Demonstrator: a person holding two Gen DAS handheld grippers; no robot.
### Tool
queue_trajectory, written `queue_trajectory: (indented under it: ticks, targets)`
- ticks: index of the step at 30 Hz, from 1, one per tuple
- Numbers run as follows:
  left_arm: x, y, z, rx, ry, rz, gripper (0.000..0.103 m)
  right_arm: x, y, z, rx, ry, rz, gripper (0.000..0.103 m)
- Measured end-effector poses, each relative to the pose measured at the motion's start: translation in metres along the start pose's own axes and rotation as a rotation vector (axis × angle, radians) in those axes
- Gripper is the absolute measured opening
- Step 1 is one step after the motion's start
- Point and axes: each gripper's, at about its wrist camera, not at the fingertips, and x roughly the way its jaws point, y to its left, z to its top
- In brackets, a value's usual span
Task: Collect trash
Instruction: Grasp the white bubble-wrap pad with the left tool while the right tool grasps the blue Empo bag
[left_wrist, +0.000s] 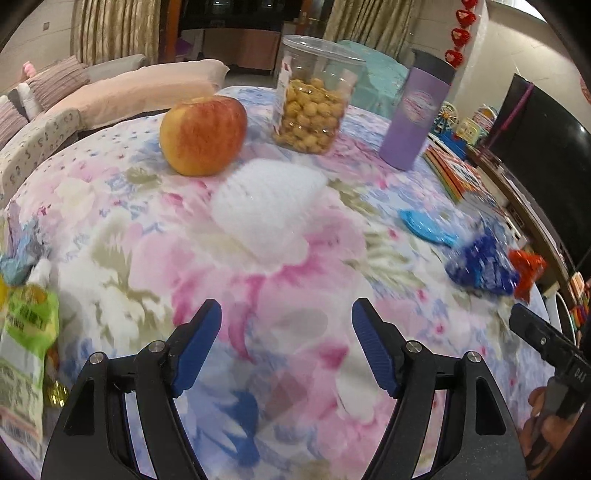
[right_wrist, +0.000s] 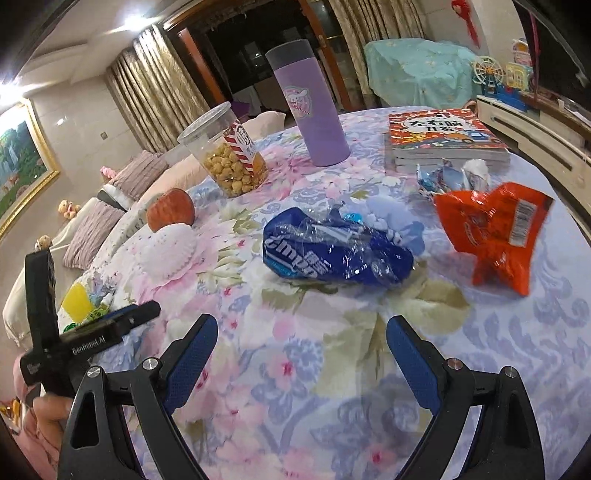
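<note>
Floral cloth in pinks, blues and whites (left_wrist: 122, 236) covers the round table beneath both tools, with gold curtains (right_wrist: 159, 85) and a cushioned sofa (left_wrist: 122, 88) behind it. Over this cloth the left gripper (left_wrist: 286, 314) hangs with its blue-padded jaws apart and widening, nothing but tablecloth between them. Just ahead of it lies a white foam fruit net (left_wrist: 266, 206), and beyond that, touching the net's far edge, stands a red-and-yellow apple (left_wrist: 203, 134). Off to its left side, at the table's rim, sits a green-and-white snack packet (left_wrist: 26, 332), with a crumpled pale blue wrapper (left_wrist: 16, 258) just past it. The right gripper (right_wrist: 301, 332) is likewise spread wide over bare cloth, holding nothing. Ahead of it lies a crumpled dark blue plastic wrapper with white lettering (right_wrist: 332, 251), well clear of the pads. To the right of that stands a torn orange foil bag (right_wrist: 495, 232), and behind the bag a small blue-and-white crinkled wrapper (right_wrist: 443, 177) and a wad of white tissue (right_wrist: 476, 170) rest against a stack of red-covered books (right_wrist: 443, 140). Farther back stand a lilac tumbler with a grey lid (right_wrist: 314, 107) and a clear plastic tub of popcorn (right_wrist: 229, 155), both upright.
</note>
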Motion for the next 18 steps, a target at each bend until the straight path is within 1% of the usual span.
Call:
queue_trajectory:
  ticks: [4, 8, 11, 12, 13, 15, 16, 18]
  targets:
    - [0.008, 0.003, 0.014, -0.003, -0.011, 0.016, 0.075, 0.005, -0.005, 0.010, -0.016, -0.009, -0.018, 0.094]
    - [0.017, 0.009, 0.027, -0.019, -0.019, 0.026, 0.075, 0.009, -0.014, 0.022, 0.017, -0.012, 0.000, 0.094]
    - [0.021, 0.011, 0.033, -0.028, -0.039, 0.027, 0.075, 0.015, -0.020, 0.030, 0.047, -0.017, 0.014, 0.094]
    - [0.023, 0.010, 0.034, -0.024, -0.040, 0.025, 0.074, 0.017, -0.021, 0.032, 0.052, -0.017, 0.016, 0.094]
    - [0.024, 0.009, 0.034, -0.020, -0.040, 0.020, 0.071, 0.020, -0.022, 0.033, 0.057, -0.015, 0.017, 0.094]
    - [0.026, 0.005, 0.034, 0.002, -0.035, 0.005, 0.047, 0.026, -0.025, 0.035, 0.078, -0.008, 0.031, 0.094]
    - [0.027, 0.003, 0.033, 0.013, -0.028, 0.002, 0.041, 0.028, -0.026, 0.035, 0.088, -0.006, 0.041, 0.094]
    - [0.031, -0.003, 0.031, 0.037, -0.012, -0.005, 0.023, 0.032, -0.026, 0.035, 0.094, -0.002, 0.045, 0.093]
